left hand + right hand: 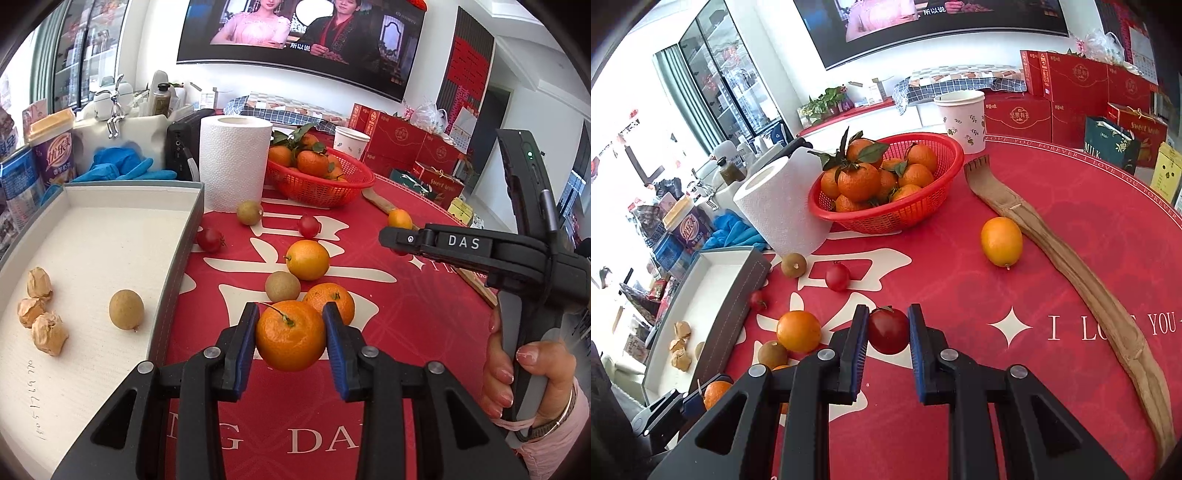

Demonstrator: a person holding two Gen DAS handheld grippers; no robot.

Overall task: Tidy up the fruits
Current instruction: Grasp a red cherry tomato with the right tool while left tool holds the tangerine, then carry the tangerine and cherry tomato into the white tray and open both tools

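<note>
My left gripper (291, 332) is shut on a mandarin (291, 336) with a stem, held just right of the white tray (173, 258). The tray holds a longan (126, 309) and three papery husk fruits (38, 312). My right gripper (888, 332) is shut on a cherry tomato (888, 330) over the red tablecloth. Loose on the cloth lie another mandarin (334, 300), a kumquat-like orange fruit (307, 259), two longans (282, 286), two cherry tomatoes (210, 240) and a yellow-orange fruit (1001, 242).
A red basket (886, 218) of leafy mandarins stands at the back, with a paper towel roll (233, 162) to its left and a paper cup (964, 120) behind it. A wooden back scratcher (1071, 266) lies along the right. Blue gloves (122, 168) and clutter sit behind the tray.
</note>
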